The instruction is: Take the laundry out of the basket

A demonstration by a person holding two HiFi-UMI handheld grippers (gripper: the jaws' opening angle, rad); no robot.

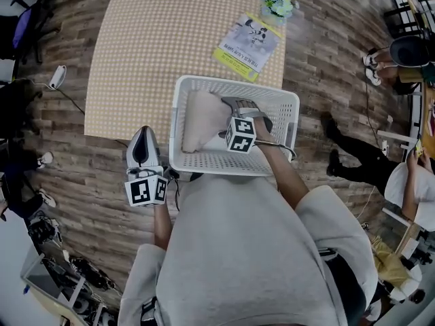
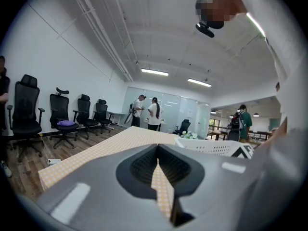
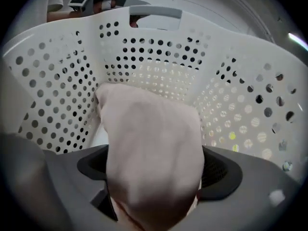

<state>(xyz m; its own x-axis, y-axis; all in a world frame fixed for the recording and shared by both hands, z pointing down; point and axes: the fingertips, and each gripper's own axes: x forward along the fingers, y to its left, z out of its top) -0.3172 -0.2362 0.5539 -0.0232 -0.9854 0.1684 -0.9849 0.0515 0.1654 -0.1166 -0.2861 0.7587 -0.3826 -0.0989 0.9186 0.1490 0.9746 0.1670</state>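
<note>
A white perforated laundry basket (image 1: pixel 234 81) stands at the near edge of the checked table (image 1: pixel 170 32). Inside it, toward the left, lies a pale pink folded cloth (image 1: pixel 202 119). My right gripper (image 1: pixel 239 103) reaches down into the basket beside the cloth. In the right gripper view the pink cloth (image 3: pixel 151 143) bulges between the wide-spread jaws of the right gripper (image 3: pixel 154 172), with the basket wall (image 3: pixel 159 57) behind it. My left gripper (image 1: pixel 144 133) hangs outside the basket at its left, jaws together and holding nothing; the left gripper (image 2: pixel 159 166) shows only a thin slit.
A yellow-edged magazine (image 1: pixel 248 44) and a small bunch of flowers (image 1: pixel 277 0) lie on the table beyond the basket. A person's legs (image 1: pixel 353 151) stand on the wooden floor at the right. Office chairs (image 2: pixel 62 117) line the far wall.
</note>
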